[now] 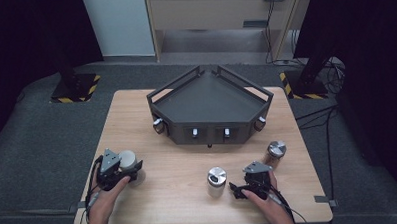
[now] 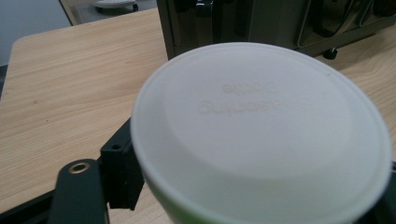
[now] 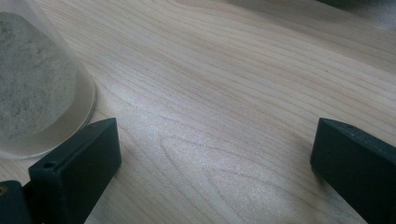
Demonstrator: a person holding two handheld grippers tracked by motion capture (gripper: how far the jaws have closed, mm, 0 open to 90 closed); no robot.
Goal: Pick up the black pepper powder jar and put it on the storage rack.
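My left gripper (image 1: 131, 170) sits near the table's front left corner, shut on a jar with a white lid (image 1: 128, 158). In the left gripper view the white lid (image 2: 261, 126) is very close, and the left finger (image 2: 122, 170) presses against the jar's side. My right gripper (image 1: 242, 184) rests at the front right, open, with bare wood between its fingers (image 3: 215, 158). A clear jar of pale powder (image 3: 32, 84) stands just outside its left finger (image 3: 79, 163). This jar has a silver lid (image 1: 217, 177).
A dark angular metal tray (image 1: 209, 104) with raised rails and small knobs on its front stands at the back middle of the wooden table (image 1: 178, 157). A brown jar with a silver lid (image 1: 275, 152) stands beyond my right gripper.
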